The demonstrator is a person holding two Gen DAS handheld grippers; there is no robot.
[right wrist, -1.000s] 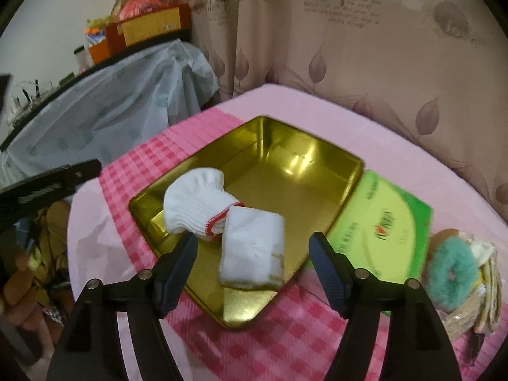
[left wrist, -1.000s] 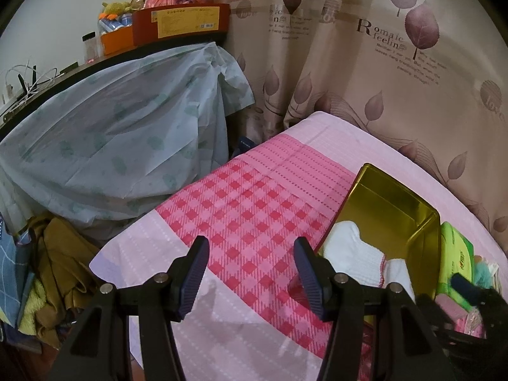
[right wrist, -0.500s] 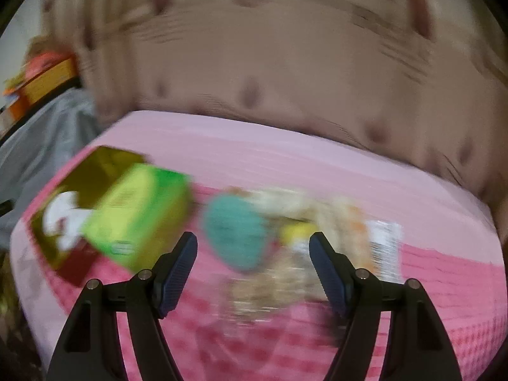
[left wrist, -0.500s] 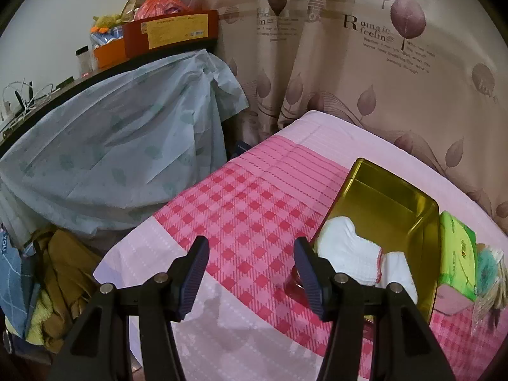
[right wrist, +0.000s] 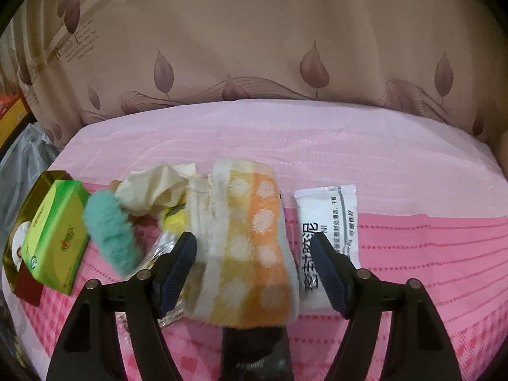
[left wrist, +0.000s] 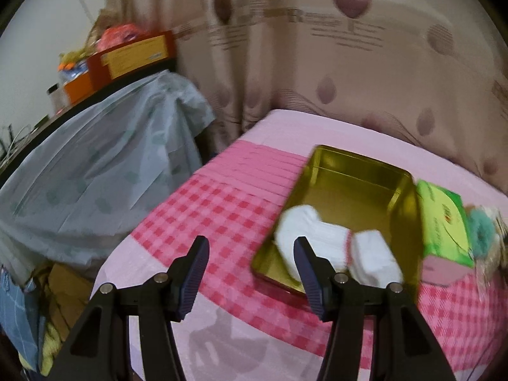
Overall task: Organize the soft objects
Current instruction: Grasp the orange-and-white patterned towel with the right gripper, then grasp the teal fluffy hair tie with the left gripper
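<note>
A gold tin (left wrist: pixel 355 184) lies on the pink bed and holds a white sock (left wrist: pixel 304 231) and a folded white cloth (left wrist: pixel 374 257). My left gripper (left wrist: pixel 250 263) is open and empty, above the bed just left of the tin. My right gripper (right wrist: pixel 254 257) is open, its jaws on either side of a folded orange-and-yellow spotted towel (right wrist: pixel 250 241), not closed on it. A teal fluffy scrunchie (right wrist: pixel 111 231) and a cream cloth (right wrist: pixel 152 187) lie left of the towel. The tin's edge also shows in the right wrist view (right wrist: pixel 28 197).
A green tissue pack (right wrist: pixel 54 238) rests beside the tin. A white sealed packet (right wrist: pixel 330 222) lies right of the towel. Crinkled clear plastic (right wrist: pixel 162 247) lies under the left jaw. A curtain (right wrist: pixel 254 47) hangs behind the bed. A covered shelf (left wrist: pixel 95 165) stands to the left.
My right gripper has swung right from the tin to the pile of cloths and now straddles the spotted towel. My left gripper has shifted slightly, bringing the tin nearer in view.
</note>
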